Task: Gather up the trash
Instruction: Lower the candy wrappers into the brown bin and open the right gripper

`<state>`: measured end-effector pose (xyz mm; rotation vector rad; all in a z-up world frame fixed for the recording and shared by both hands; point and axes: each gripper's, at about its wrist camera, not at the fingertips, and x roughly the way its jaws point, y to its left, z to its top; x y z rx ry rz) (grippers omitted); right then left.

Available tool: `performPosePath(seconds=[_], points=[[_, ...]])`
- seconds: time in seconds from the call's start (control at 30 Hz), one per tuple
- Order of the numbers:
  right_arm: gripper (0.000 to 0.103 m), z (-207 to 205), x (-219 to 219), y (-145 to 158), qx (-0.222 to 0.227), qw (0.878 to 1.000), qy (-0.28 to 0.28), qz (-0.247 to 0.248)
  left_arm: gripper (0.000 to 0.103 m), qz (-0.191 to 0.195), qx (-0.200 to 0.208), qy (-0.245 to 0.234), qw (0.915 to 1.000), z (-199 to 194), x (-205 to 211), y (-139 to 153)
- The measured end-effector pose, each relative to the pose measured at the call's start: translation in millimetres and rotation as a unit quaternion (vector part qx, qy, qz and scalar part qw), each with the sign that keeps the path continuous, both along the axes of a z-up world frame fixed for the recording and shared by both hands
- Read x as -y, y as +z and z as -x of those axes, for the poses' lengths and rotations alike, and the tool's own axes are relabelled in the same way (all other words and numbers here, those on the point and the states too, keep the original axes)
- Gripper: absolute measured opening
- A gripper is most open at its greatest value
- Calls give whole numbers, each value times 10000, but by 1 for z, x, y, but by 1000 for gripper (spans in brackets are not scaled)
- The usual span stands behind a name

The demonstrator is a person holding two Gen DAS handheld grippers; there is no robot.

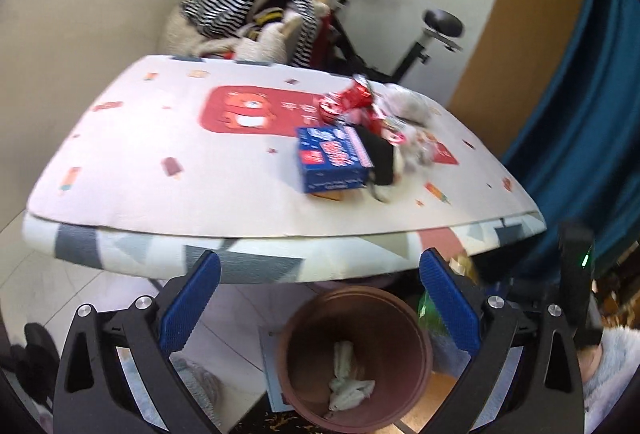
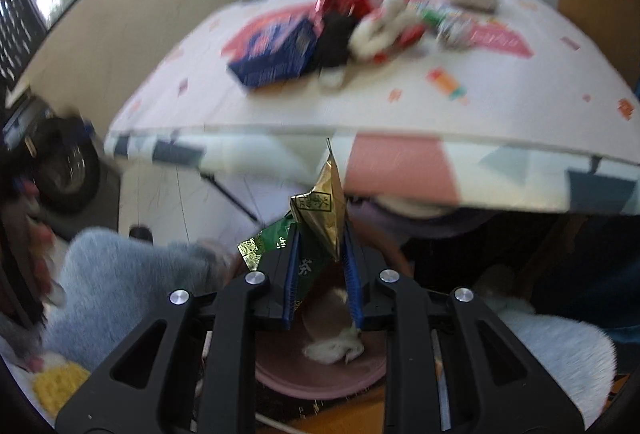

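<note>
My left gripper [image 1: 320, 274] is open and empty, hanging over a pink-brown trash bin [image 1: 416, 318] on the floor that holds crumpled white tissue [image 1: 348, 382]. My right gripper [image 2: 320, 258] is shut on a green and gold snack wrapper [image 2: 320, 210], held above the same bin [image 2: 320, 374]; the wrapper also shows at the bin's right in the left wrist view [image 1: 430, 310]. On the table [image 1: 160, 162] lies a heap of trash: a blue box [image 1: 332, 158], a crushed red can [image 1: 348, 100], a black item [image 1: 378, 154] and crumpled wrappers [image 1: 408, 114].
The table's front edge [image 1: 280, 246] overhangs the bin. A chair with striped clothes [image 1: 248, 10] and an exercise bike [image 1: 400, 34] stand behind the table. A blue curtain [image 1: 580, 134] hangs at the right. A fluffy grey-blue sleeve [image 2: 132, 274] is left of my right gripper.
</note>
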<state>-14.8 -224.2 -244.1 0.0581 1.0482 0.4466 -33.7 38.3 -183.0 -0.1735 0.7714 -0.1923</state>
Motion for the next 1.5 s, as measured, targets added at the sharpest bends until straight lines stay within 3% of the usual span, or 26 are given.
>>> performPosePath(seconds=[0.17,0.3,0.7,0.77,0.8,0.83,0.87,0.93,1.5], points=[[24,5,-26,-38,-604,9962,285,555,97,-172,20,251,9995,7,-4,-6],[24,6,-30,-56,-913,9927,335,718,97,-100,-77,357,9993,11,-8,-13],[28,7,-26,-65,-963,9915,203,856,97,-114,-172,471,9987,11,-11,-19],[46,6,-26,-65,-953,9917,205,834,97,-124,-196,463,9987,11,-11,-20],[65,6,-26,-64,-917,9920,183,850,97,-131,-199,473,9986,11,-11,-20],[75,6,-25,-63,-889,9922,175,855,97,-131,-201,482,9986,11,-11,-21],[79,6,-25,-62,-849,9927,176,842,97,-125,-204,484,9985,12,-11,-21],[96,6,-25,-61,-822,9931,173,824,97,-124,-203,504,9984,12,-11,-21],[97,-22,13,-12,17,9978,-422,516,97,-417,75,442,9981,-2,-14,-8]])
